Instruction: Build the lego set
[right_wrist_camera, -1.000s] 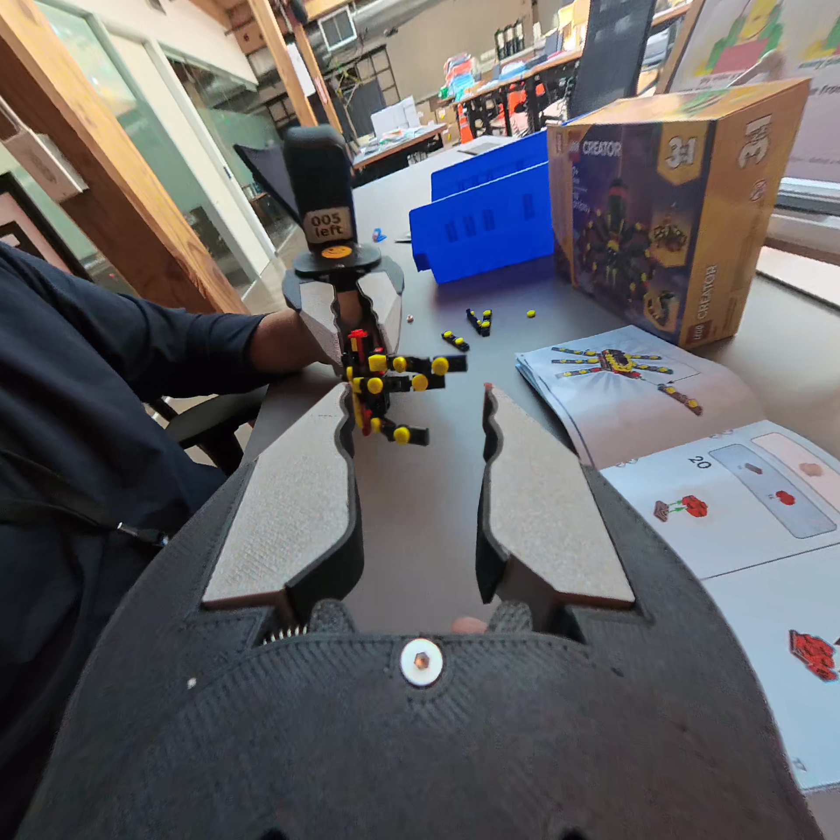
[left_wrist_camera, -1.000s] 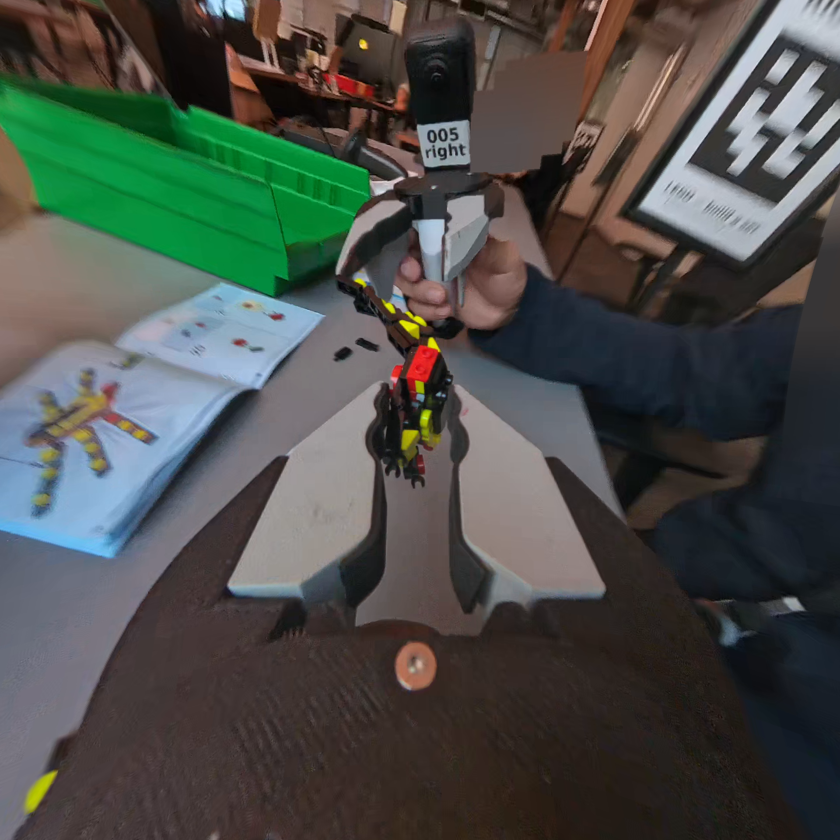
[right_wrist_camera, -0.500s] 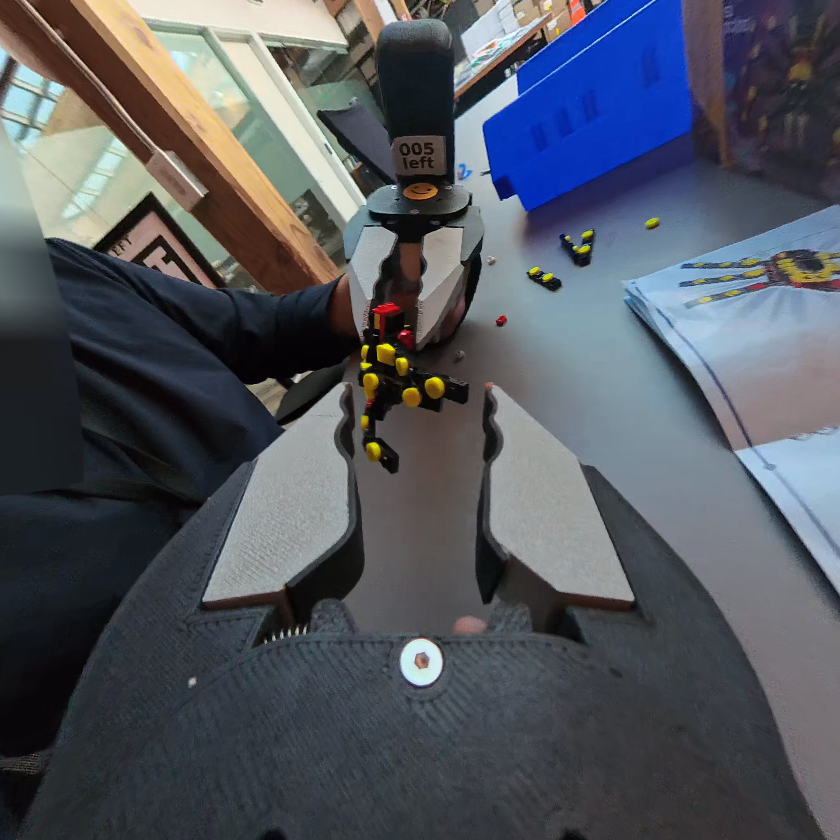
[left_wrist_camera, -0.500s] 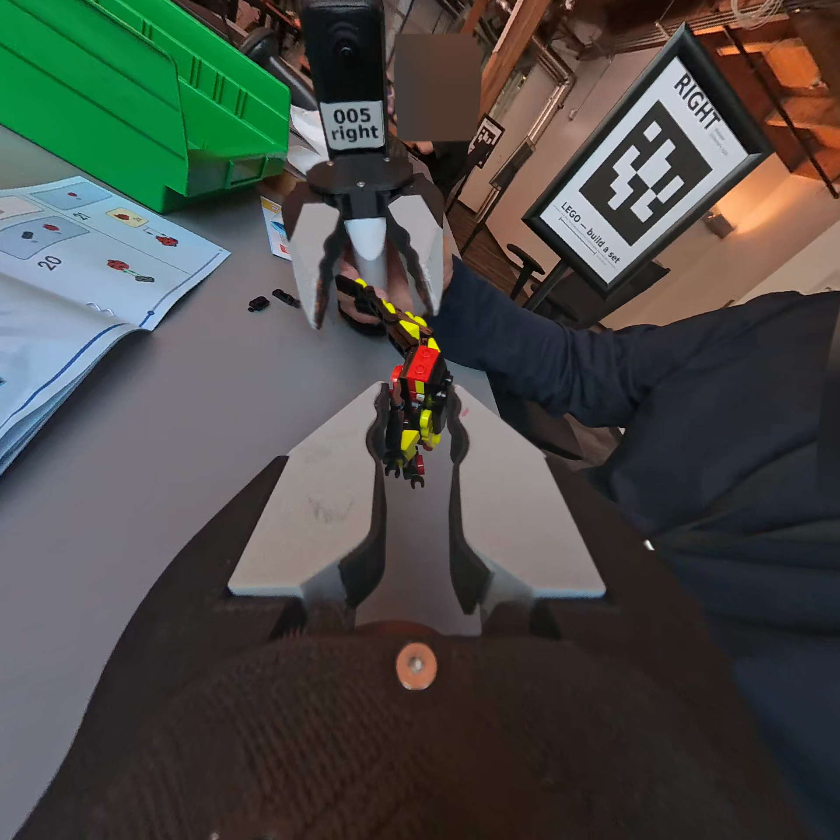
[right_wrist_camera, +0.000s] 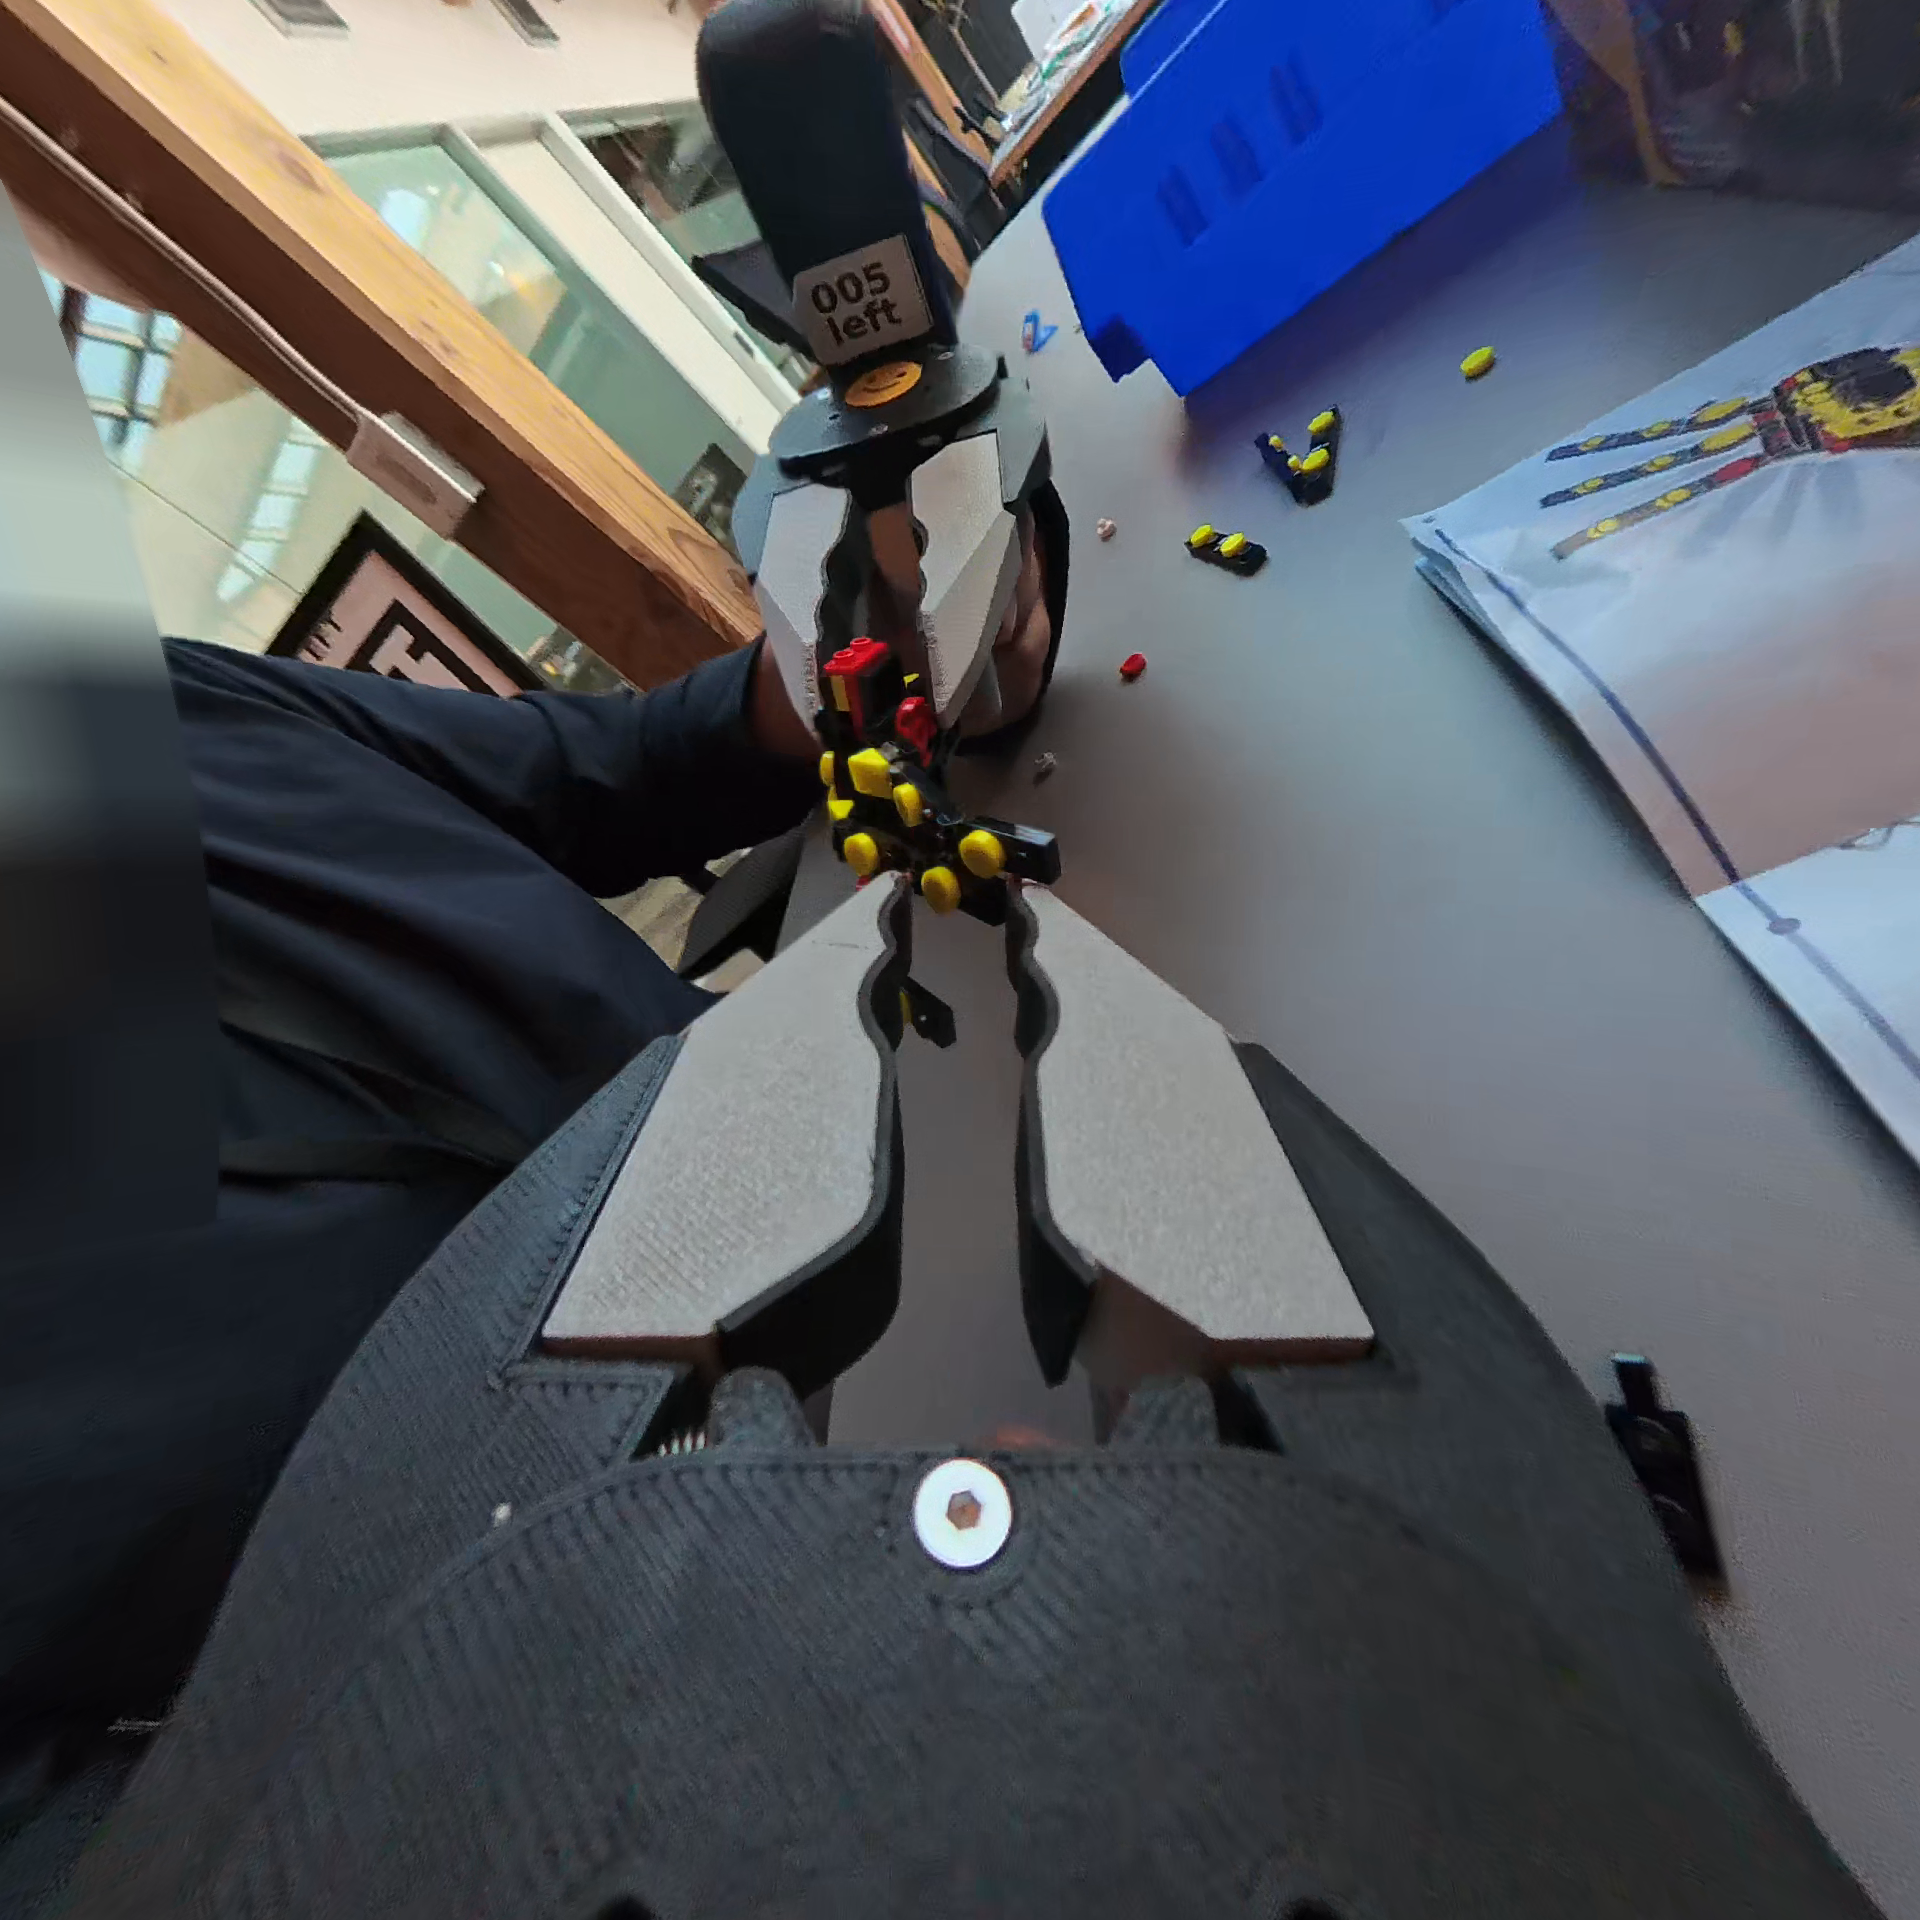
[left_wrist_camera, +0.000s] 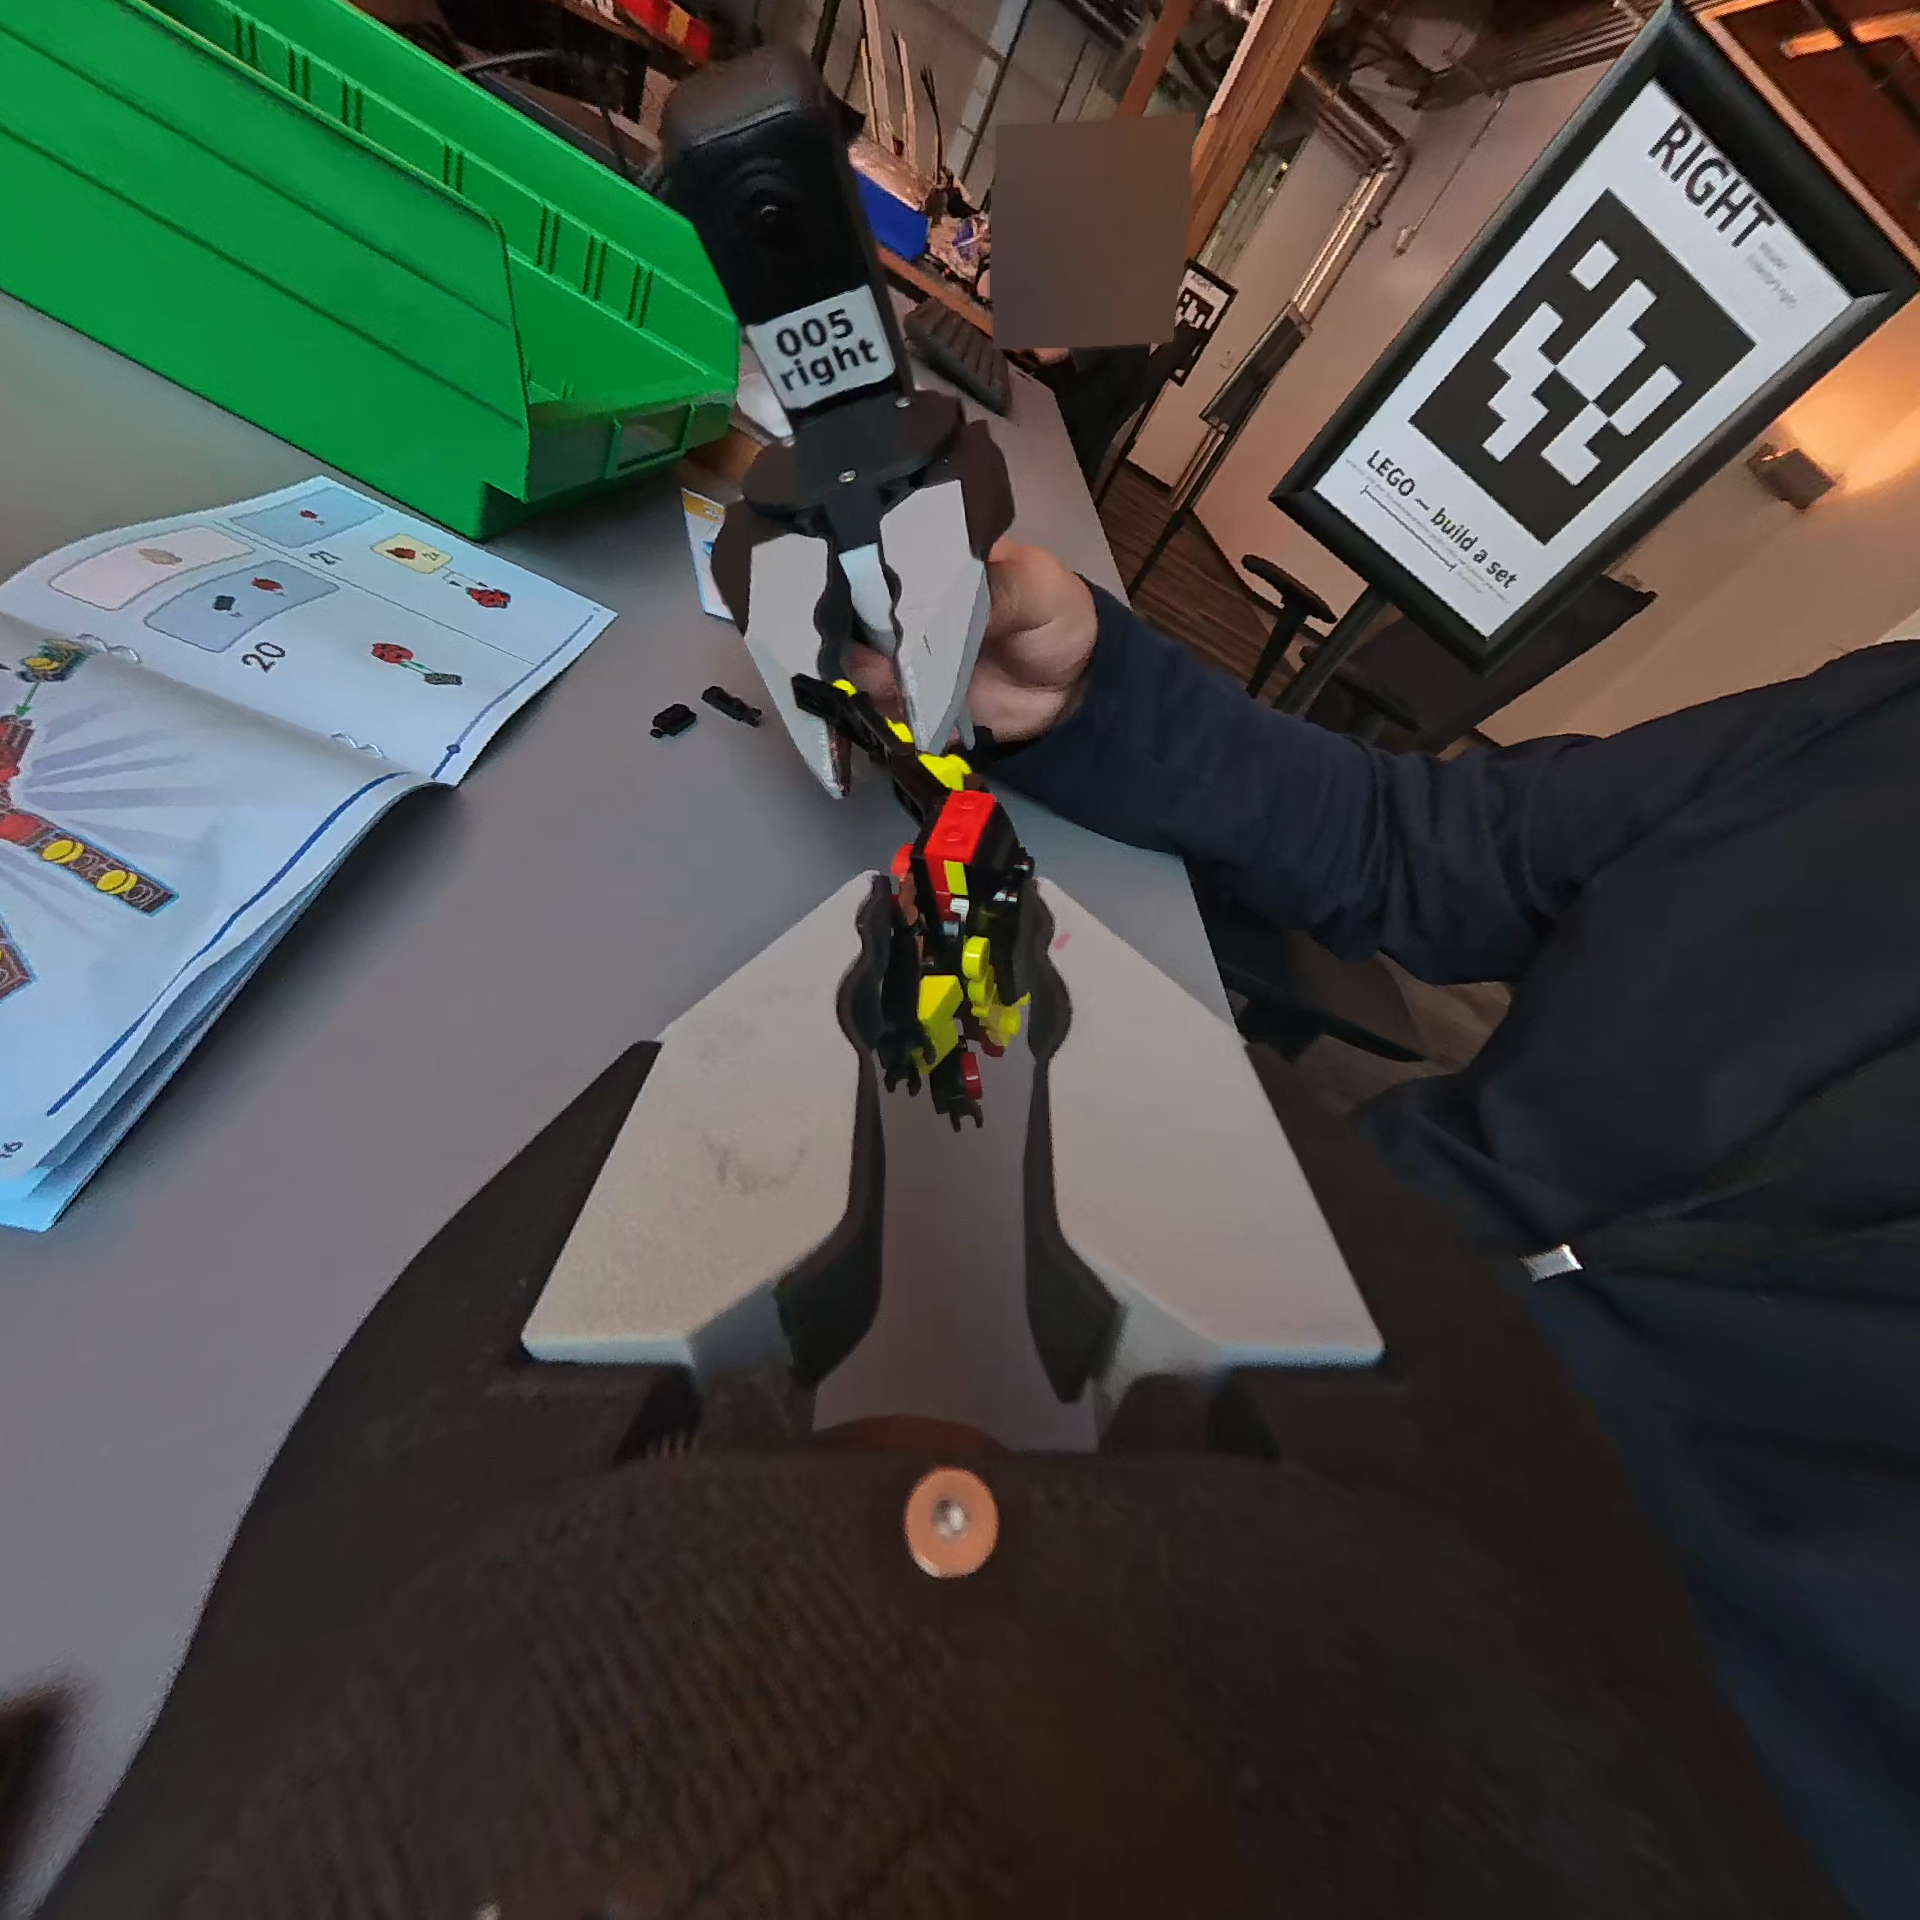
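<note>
The partly built lego model (left_wrist_camera: 951,977), a black, yellow and red body with several jointed legs, was held in the air above the grey table (left_wrist_camera: 499,935), between the two grippers. The left gripper (left_wrist_camera: 951,987) had its jaws closed narrowly on the model's body. The right gripper (right_wrist_camera: 956,914) had its jaws drawn close together around one black leg with yellow round studs (right_wrist_camera: 951,883); the tips appeared to pinch that leg, although firm contact could not be confirmed from either view.

Judged against the open instruction booklet (left_wrist_camera: 208,727), whose pictured model has long legs on all sides, the build appeared to be at a middle stage: the body and several legs were assembled, and further legs remained to be fitted.

Loose parts lay on the table, well apart from the model:
- two small black pieces (left_wrist_camera: 707,712) near the booklet;
- two short black-and-yellow leg sections (right_wrist_camera: 1262,504);
- a single yellow round stud (right_wrist_camera: 1477,361);
- a small red piece (right_wrist_camera: 1132,665).

These indicated remaining work. A green bin (left_wrist_camera: 312,249) and a blue bin (right_wrist_camera: 1299,177) stood farther back; their contents were not visible.
</note>
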